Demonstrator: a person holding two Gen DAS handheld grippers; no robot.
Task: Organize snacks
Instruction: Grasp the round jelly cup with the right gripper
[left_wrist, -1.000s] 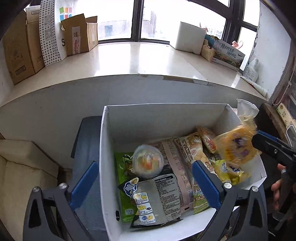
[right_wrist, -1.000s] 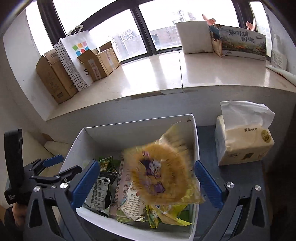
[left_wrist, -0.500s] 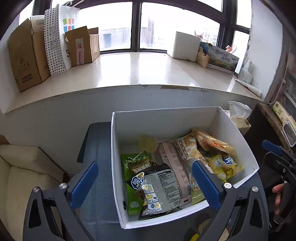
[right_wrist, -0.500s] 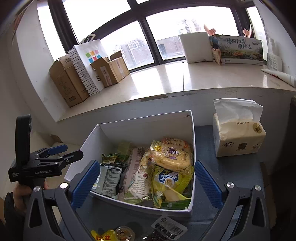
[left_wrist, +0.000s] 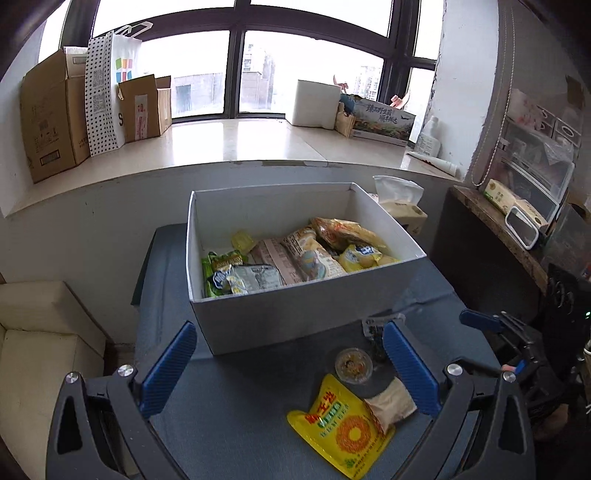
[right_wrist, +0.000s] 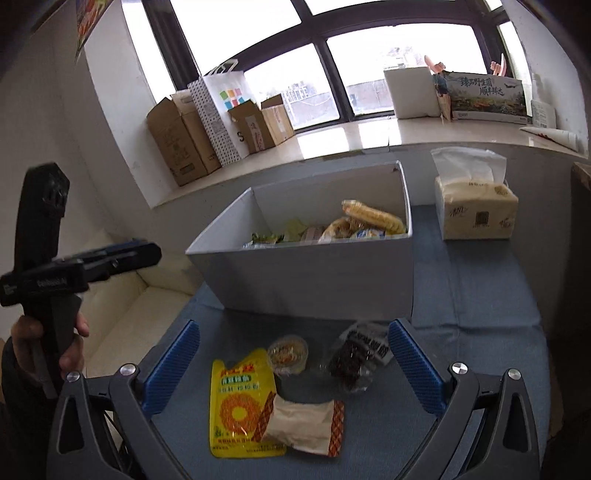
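Note:
A white box (left_wrist: 295, 314) stands on the blue cloth with several snack packets inside; the right wrist view shows it too (right_wrist: 314, 280). In front of it lie a yellow packet (left_wrist: 340, 428) (right_wrist: 240, 406), a beige packet with checked ends (left_wrist: 391, 404) (right_wrist: 303, 424), a small jelly cup (left_wrist: 353, 365) (right_wrist: 288, 354) and a dark packet (left_wrist: 376, 332) (right_wrist: 354, 362). My left gripper (left_wrist: 288, 332) is open and empty, near the box's front wall. My right gripper (right_wrist: 291, 332) is open and empty above the loose snacks.
A tissue box (right_wrist: 474, 206) sits right of the white box. A cream sofa (left_wrist: 37, 332) lies to the left, a dark shelf (left_wrist: 498, 229) to the right. Cardboard boxes (left_wrist: 48, 114) and a paper bag stand on the window sill behind. A hand (right_wrist: 44, 343) holds the left gripper.
The yellow packet flew from between the right fingers into the box, and a cup dropped in on the left. Both grippers then drew back, bringing the loose snacks into view.

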